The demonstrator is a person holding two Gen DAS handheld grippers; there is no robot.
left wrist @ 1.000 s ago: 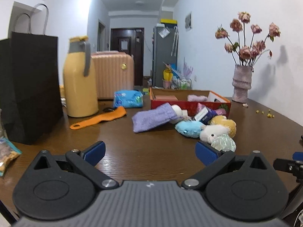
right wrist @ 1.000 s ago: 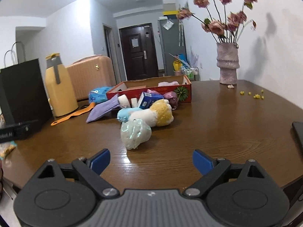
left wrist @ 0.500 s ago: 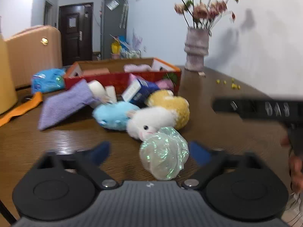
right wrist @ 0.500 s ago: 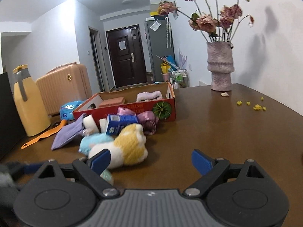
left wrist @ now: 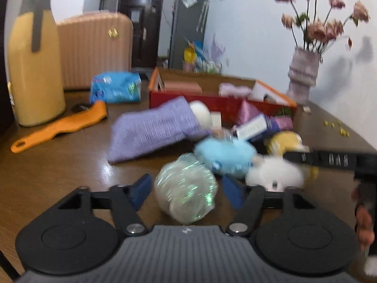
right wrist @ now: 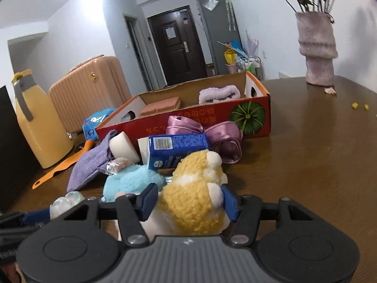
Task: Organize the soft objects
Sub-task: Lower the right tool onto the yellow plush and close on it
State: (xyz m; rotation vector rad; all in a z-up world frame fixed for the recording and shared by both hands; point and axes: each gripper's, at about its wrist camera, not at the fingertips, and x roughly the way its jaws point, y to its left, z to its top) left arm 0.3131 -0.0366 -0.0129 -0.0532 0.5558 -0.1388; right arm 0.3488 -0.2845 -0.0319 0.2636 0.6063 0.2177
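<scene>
The brown wooden surface [right wrist: 306, 146] spreads under everything I reach for. At its far side sits the red cardboard box [right wrist: 188, 122], open on top, with a lilac fluffy band [right wrist: 219, 93] and a pinkish block [right wrist: 161, 105] inside. Left of it stands the yellow jug [left wrist: 35, 70], with the orange scraper [left wrist: 59, 127] lying flat near its foot.

In front of the box the soft things lie in a heap: the purple cloth [left wrist: 153, 129], the blue plush [left wrist: 223, 155] and the blue carton [right wrist: 175, 147] leaning on the pink satin bow [right wrist: 212, 132].

My right claw [right wrist: 188, 200] has the yellow and white plush [right wrist: 193, 202] squarely between its blue pads. Its jaws are closing and both pads already meet the fur at the sides, the toy's head poking forward past the tips.

My left claw [left wrist: 186, 188] straddles the shiny iridescent ball [left wrist: 186, 186], which rests on the surface right between the fingers. The pads stand just beside it, spread; through the blur I cannot tell if they touch.
</scene>
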